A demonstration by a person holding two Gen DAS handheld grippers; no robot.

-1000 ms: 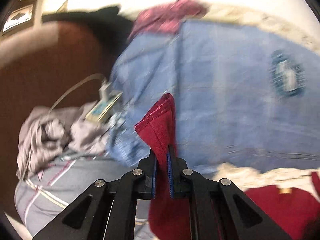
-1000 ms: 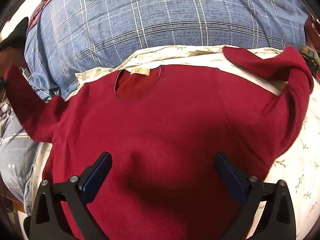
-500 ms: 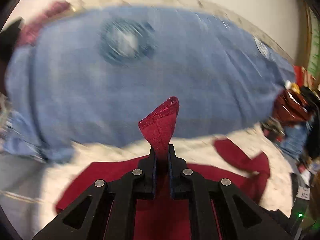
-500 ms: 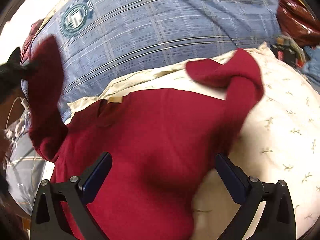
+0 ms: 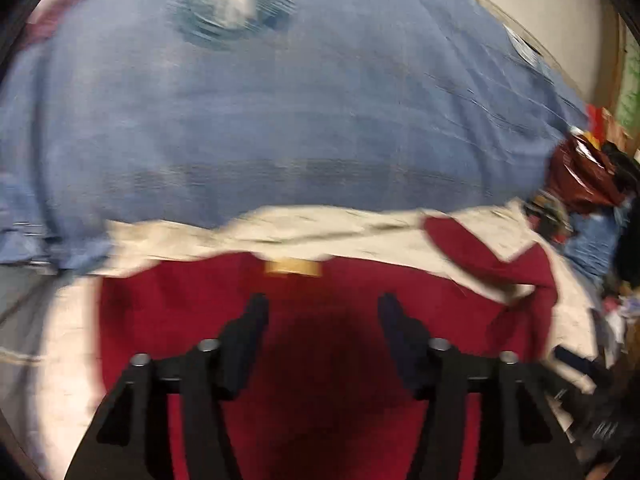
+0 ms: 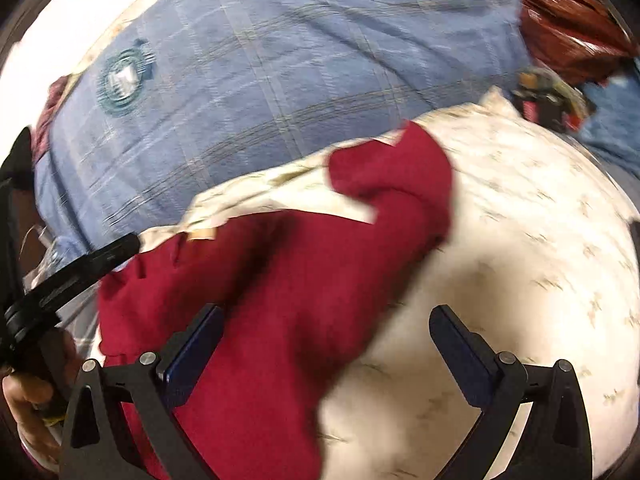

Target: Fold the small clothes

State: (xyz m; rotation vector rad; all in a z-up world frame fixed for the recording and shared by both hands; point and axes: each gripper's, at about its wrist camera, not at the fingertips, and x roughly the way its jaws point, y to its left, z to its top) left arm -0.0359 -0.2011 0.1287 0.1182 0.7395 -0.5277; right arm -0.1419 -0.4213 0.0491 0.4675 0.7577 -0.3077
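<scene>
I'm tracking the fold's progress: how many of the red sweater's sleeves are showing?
1. One sleeve lies bent above the red sweater, on the cream floral sheet. The other is not visible; it may be hidden on the body, where the left gripper has just opened.

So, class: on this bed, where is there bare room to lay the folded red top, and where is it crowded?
The widest free patch is the cream floral sheet right of the red top, bordered behind by the blue checked blanket. A thin strip of sheet runs between the neckline and the blanket. It is crowded at the far right corner, round the dark red bag and clutter.
</scene>
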